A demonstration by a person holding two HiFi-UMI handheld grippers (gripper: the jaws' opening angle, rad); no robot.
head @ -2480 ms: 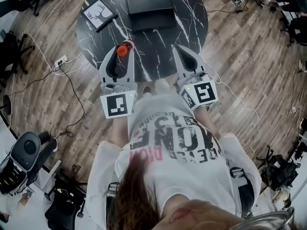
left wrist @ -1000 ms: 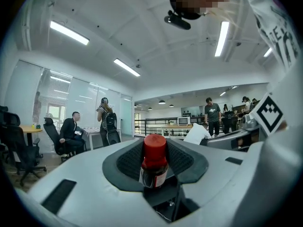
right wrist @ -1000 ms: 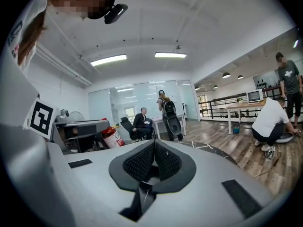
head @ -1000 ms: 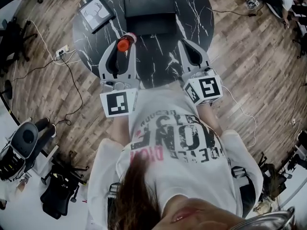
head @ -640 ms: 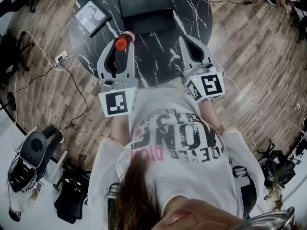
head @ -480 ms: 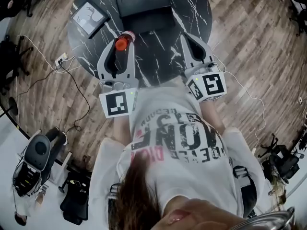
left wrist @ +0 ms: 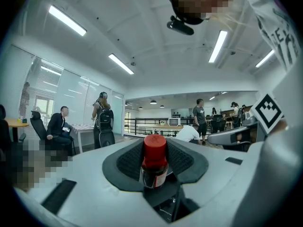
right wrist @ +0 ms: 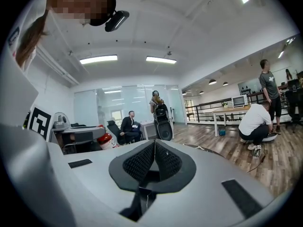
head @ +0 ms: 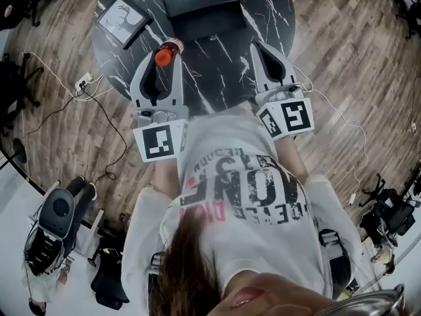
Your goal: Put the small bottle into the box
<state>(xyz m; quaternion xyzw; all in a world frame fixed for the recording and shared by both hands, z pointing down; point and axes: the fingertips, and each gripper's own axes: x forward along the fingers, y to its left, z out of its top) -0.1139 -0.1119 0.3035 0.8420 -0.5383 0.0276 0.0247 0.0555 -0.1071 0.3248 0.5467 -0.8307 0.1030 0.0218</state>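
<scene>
A small bottle (head: 163,53) with a red cap (left wrist: 155,148) and dark contents stands upright between the black pads of my left gripper (head: 164,52), which is shut on it over the near left part of the round black marble table (head: 223,71). In the left gripper view the bottle (left wrist: 154,171) fills the gap between the jaws. The black box (head: 204,17) lies at the table's far side, beyond both grippers. My right gripper (head: 260,47) hovers level to the right, its pads (right wrist: 142,162) pressed together on nothing. From the right gripper view the held bottle (right wrist: 105,140) shows at the left.
A framed picture (head: 123,20) lies on the table's far left. Cables and a power strip (head: 83,83) run over the wooden floor at the left, with chairs (head: 56,219) nearby. Several people (left wrist: 199,119) stand or sit in the room beyond.
Both grippers and the bottle keep their places relative to each other. The head view has drifted, so the table and box sit a little higher in the frame.
</scene>
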